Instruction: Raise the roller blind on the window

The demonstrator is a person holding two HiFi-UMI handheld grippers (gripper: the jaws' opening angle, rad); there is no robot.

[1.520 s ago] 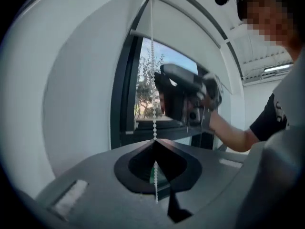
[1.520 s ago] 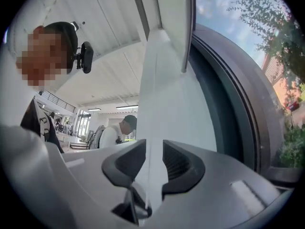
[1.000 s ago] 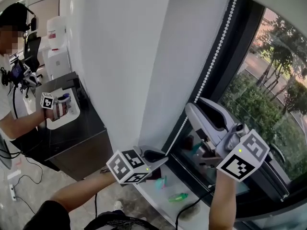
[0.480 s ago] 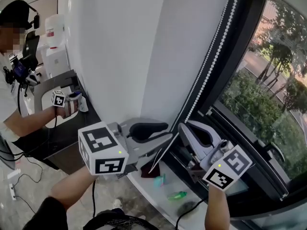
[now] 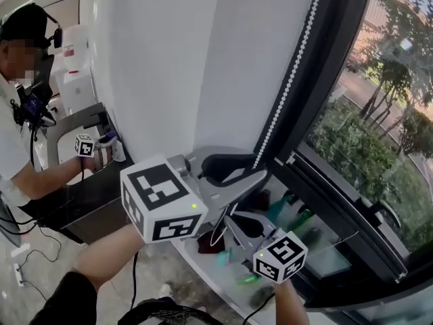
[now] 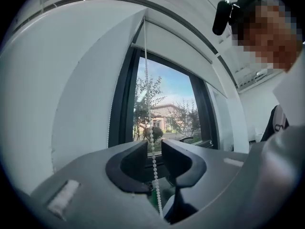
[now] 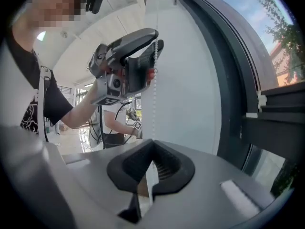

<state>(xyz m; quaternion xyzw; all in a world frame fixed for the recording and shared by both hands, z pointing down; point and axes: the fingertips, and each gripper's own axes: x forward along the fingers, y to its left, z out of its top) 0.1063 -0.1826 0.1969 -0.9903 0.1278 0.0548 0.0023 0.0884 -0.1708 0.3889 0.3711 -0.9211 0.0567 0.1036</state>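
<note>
Pinching the bead chain (image 6: 152,138) is the right hand-held gripper (image 7: 152,146).

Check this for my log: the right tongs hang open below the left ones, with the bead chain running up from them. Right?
Not quite. The right tongs are not open: they are shut on the bead chain, as the right gripper view shows. The rest stands.

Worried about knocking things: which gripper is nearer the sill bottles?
Right. The right gripper sits low on the bead chain, close to the bottles; the left gripper is higher up the chain, jaws closing around it.
</note>
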